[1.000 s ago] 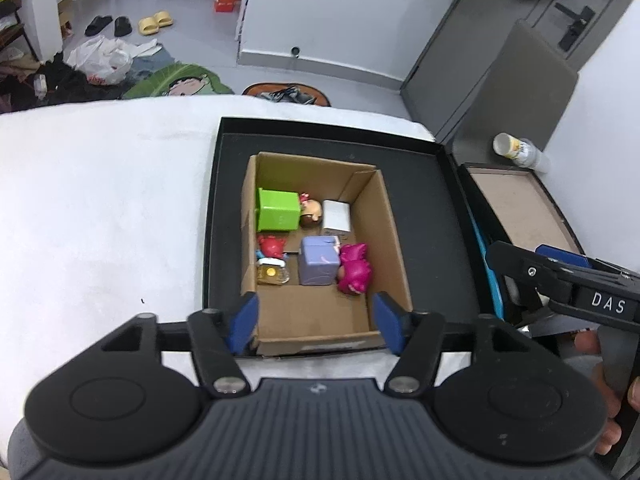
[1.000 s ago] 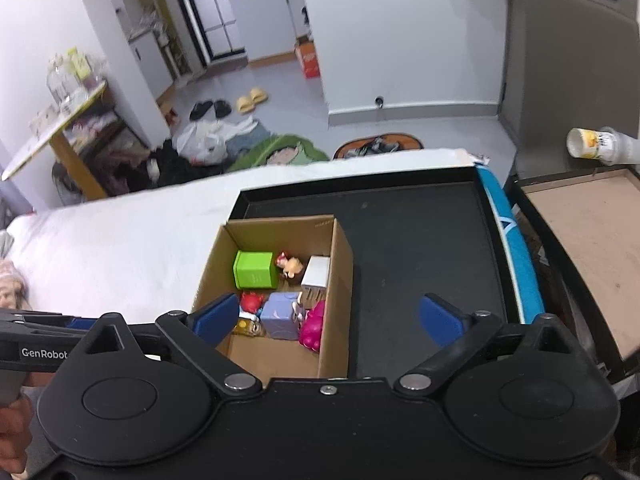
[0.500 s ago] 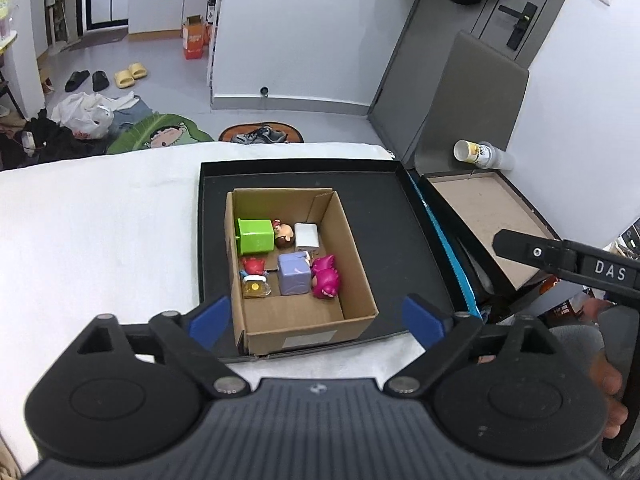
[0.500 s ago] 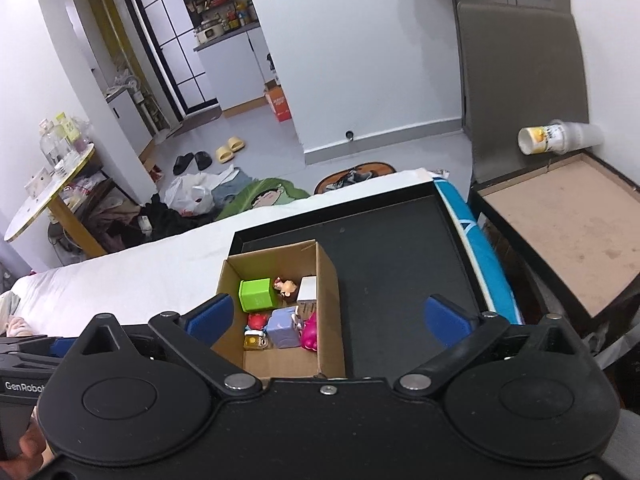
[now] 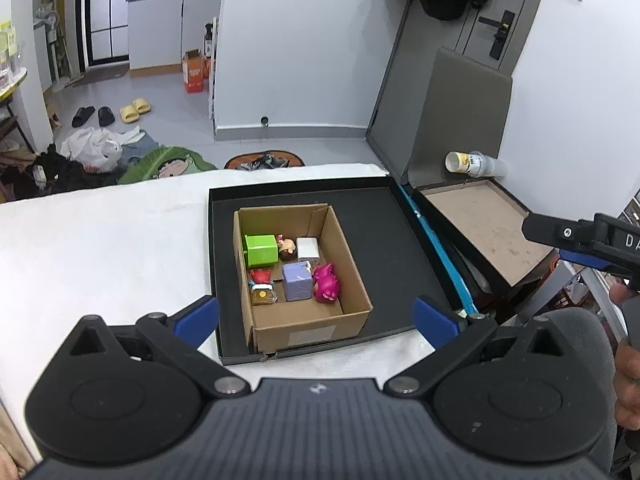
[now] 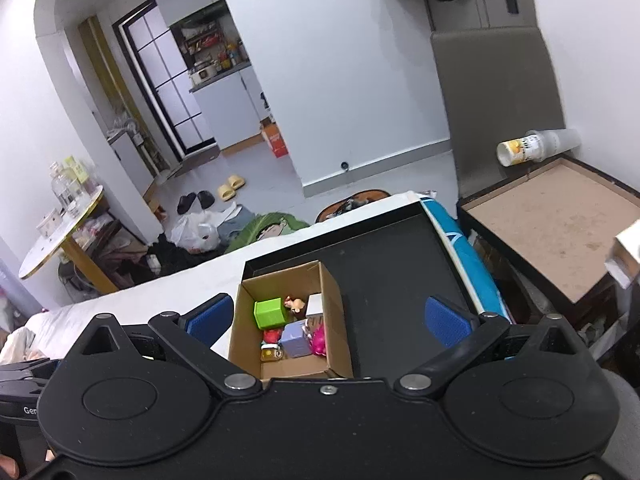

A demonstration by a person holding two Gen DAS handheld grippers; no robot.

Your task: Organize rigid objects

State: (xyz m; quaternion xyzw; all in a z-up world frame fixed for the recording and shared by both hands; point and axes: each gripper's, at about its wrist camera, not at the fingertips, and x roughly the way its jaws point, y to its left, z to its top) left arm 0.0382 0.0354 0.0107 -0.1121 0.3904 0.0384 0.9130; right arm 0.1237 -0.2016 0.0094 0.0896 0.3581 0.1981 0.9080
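My left gripper (image 5: 316, 320) is opening wide with nothing between its jaws; my right gripper (image 6: 327, 319) stands fully spread and empty too. The cardboard box (image 5: 352, 280) lies ahead and below both, long axis running away from me. It sits squarely ahead of the left, which I judge nearer. The toys (image 5: 296, 284) sit inside, on the black tray (image 5: 384, 240).

One cardboard box (image 5: 316, 324) sits in one black tray (image 5: 384, 232). Inside it are three cubes: one green (image 5: 261, 249), one lavender (image 5: 297, 281), one white (image 5: 308, 249). There are also one magenta figurine (image 5: 326, 283), one red figurine (image 5: 261, 276), one small brown-headed figure (image 5: 286, 245) and one clear yellow-topped piece (image 5: 264, 294).
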